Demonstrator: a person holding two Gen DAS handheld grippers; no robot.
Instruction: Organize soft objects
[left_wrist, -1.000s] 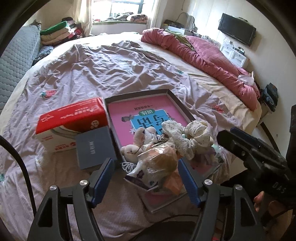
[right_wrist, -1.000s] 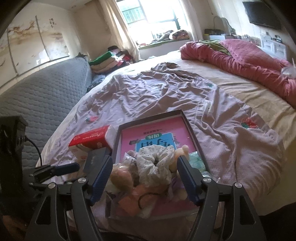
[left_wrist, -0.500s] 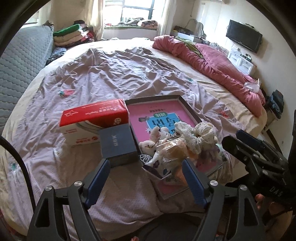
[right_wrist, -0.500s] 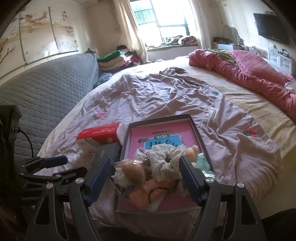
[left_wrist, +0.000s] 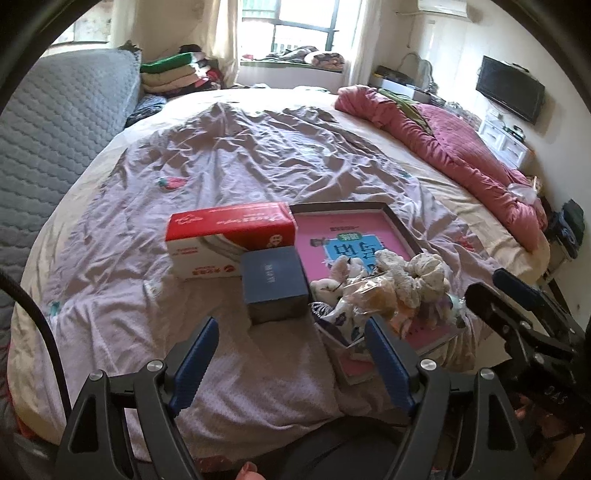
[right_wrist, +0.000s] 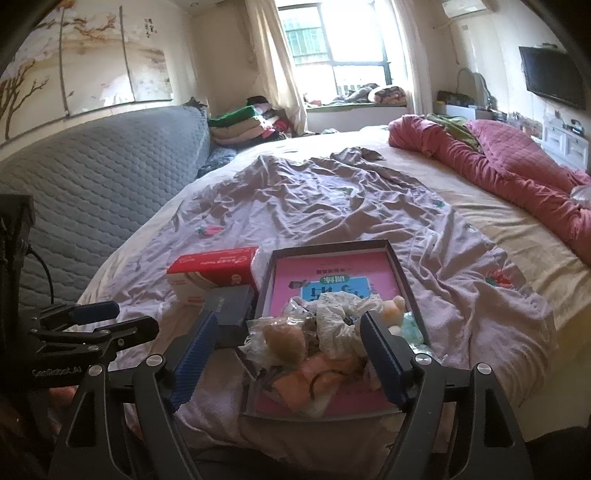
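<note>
- My left fingers (left_wrist: 291, 363) have just been spreading and now stand wide apart, with nothing between them but the wrinkled mauve sheet (left_wrist: 229, 173) on the bed.
- My right fingers (right_wrist: 290, 356) have been widening as well; they frame the pile of soft objects (right_wrist: 325, 332) without pressing on it.
- That pile, a lace scrunchie (right_wrist: 341, 310), small plush toys and crinkly plastic bags, sits at the near end of the shallow dark tray (right_wrist: 400, 273), on top of a pink book (right_wrist: 332, 269).
- Just left of the tray stands a red and white carton (left_wrist: 231, 238), and a dark blue box (left_wrist: 273, 286) is close in front of it, beside the tray's near corner.
- A rumpled pink quilt (left_wrist: 458, 155) runs along the bed's far right edge, well apart from the tray.
- Folded blankets (right_wrist: 240, 123) are stacked near the window, past the grey quilted headboard (right_wrist: 99, 184).
</note>
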